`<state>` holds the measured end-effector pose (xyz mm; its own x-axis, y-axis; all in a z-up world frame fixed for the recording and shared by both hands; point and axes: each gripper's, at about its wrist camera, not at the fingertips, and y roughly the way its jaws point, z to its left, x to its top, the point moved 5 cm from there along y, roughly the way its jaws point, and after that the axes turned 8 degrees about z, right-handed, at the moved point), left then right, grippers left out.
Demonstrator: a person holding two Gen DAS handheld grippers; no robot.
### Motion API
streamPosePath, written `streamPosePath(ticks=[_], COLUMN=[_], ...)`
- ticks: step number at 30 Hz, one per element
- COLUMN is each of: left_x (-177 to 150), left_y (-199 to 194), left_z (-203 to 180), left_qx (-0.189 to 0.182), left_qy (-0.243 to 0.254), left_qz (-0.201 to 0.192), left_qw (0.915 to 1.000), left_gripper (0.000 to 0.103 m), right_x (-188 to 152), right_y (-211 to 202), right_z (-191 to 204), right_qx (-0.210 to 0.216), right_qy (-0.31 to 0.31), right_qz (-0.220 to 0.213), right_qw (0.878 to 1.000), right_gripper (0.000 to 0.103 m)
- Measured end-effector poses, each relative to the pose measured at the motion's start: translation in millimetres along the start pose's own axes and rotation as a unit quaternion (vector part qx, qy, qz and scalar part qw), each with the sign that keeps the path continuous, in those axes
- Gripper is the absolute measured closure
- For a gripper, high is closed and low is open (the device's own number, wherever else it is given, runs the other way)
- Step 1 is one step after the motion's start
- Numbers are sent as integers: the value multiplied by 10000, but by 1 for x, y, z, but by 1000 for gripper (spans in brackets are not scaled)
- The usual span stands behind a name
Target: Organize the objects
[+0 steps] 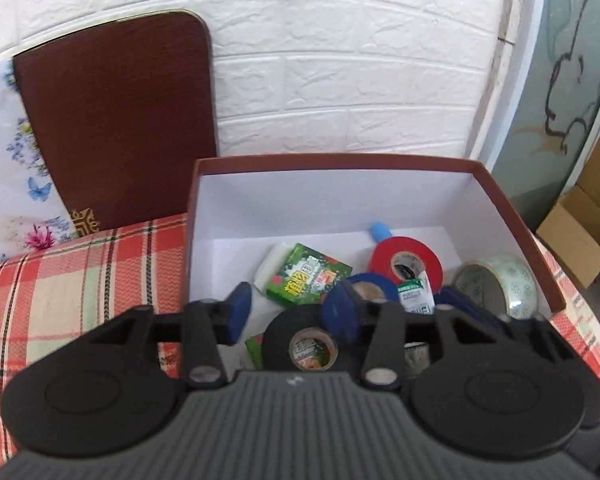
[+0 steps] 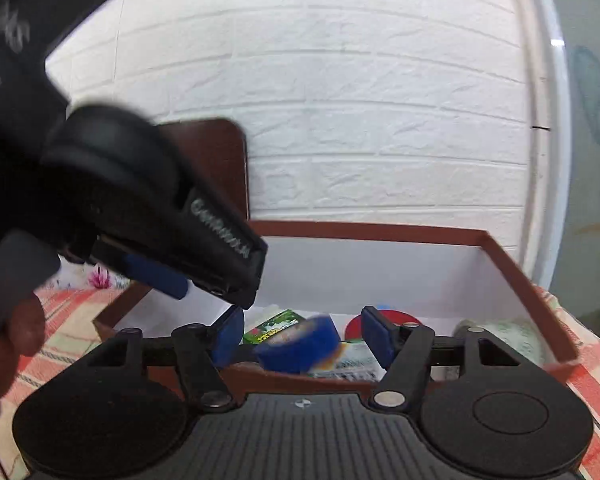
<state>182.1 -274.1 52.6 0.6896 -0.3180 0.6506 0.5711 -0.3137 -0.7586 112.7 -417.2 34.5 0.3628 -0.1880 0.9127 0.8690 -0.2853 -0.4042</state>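
A red-brown box (image 1: 340, 159) with a white inside stands on a plaid cloth. In it lie a black tape roll (image 1: 300, 336), a blue tape roll (image 1: 364, 292), a red tape roll (image 1: 406, 256), a clear tape roll (image 1: 496, 284) and a green packet (image 1: 308, 276). My left gripper (image 1: 291, 314) hovers open over the black roll, nothing between its blue pads. In the right wrist view my right gripper (image 2: 303, 338) is at the box's near rim (image 2: 380, 232). The blurred blue roll (image 2: 300, 344) shows between its pads, touching neither. The left gripper (image 2: 196, 280) hangs above the box's left end.
A brown board (image 1: 116, 120) leans on the white brick wall behind the box. Plaid cloth (image 1: 80, 280) spreads to the left, floral fabric (image 1: 4, 160) beyond it. An open cardboard box (image 1: 580, 236) sits low at the right. A hand (image 2: 16, 332) shows at the left edge.
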Motion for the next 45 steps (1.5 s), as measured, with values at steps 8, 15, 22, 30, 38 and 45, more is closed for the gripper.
streamPosePath(ticks=[8, 15, 22, 30, 38, 45], left_x=[-41, -78, -127, -174, -203, -218], left_y=[-24, -66, -92, -113, -142, -158], left_z=[5, -2, -4, -7, -5, -8], left_qx=[400, 452, 516, 760, 1032, 1035], left_qy=[117, 230, 143, 261, 265, 196], left_qz=[-184, -250, -78, 133, -87, -137], left_qw=[9990, 9984, 9985, 9967, 9943, 9943], left_gripper=[35, 27, 15, 6, 0, 0], right_x=[-52, -87, -98, -110, -120, -123], right_y=[-89, -121, -162, -200, -224, -247], right_z=[-14, 6, -4, -3, 5, 10], right_qx=[-240, -69, 122, 263, 314, 326], right_qy=[543, 825, 1366, 1718, 1633, 1563], right_qz=[-68, 566, 663, 747, 726, 602], right_qw=[9982, 9950, 9883, 9819, 9834, 9853], right_gripper=[36, 36, 28, 12, 6, 5])
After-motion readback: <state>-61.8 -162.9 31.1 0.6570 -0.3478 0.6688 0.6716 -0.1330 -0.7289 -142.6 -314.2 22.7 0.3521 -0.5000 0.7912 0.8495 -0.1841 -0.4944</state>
